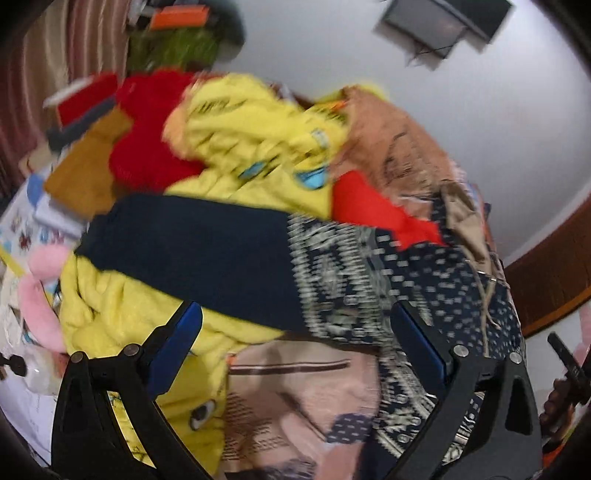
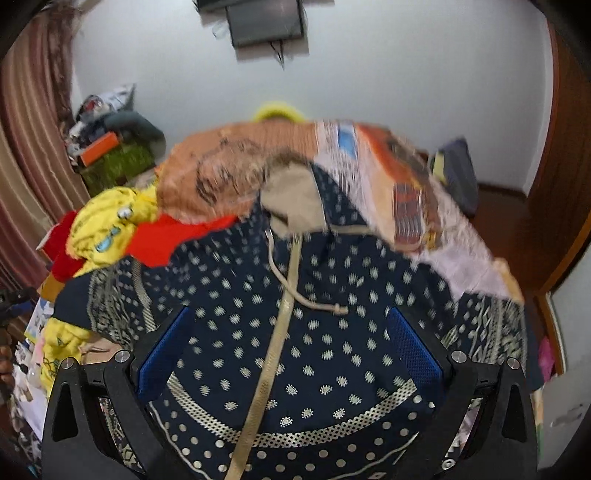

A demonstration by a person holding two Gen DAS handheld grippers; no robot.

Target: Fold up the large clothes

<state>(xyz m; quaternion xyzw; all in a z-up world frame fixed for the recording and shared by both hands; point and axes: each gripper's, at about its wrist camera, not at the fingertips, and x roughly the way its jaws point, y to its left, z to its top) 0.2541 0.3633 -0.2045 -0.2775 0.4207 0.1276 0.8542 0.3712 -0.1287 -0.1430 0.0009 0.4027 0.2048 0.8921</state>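
Observation:
A heap of clothes fills both views. On top lies a navy garment with cream dots and patterned borders [image 2: 332,332], also seen in the left wrist view as the navy dotted garment [image 1: 454,288]. A beige drawstring [image 2: 280,332] trails across it. My right gripper [image 2: 291,328] hovers open over the navy cloth, blue pads wide apart. My left gripper [image 1: 295,332] is open above the navy garment's plain dark part [image 1: 192,251] and a pale pink garment [image 1: 295,398]. Yellow printed clothes [image 1: 251,147] and red ones [image 1: 147,147] lie behind. Both views are motion-blurred.
An orange-brown garment [image 2: 229,173] and a printed cloth [image 2: 406,192] crown the heap. A striped curtain [image 2: 26,147] hangs at left, a dark screen [image 2: 266,22] on the white wall. Boxes and a green item [image 2: 114,162] sit at the back left. A wooden door frame [image 2: 565,184] stands at right.

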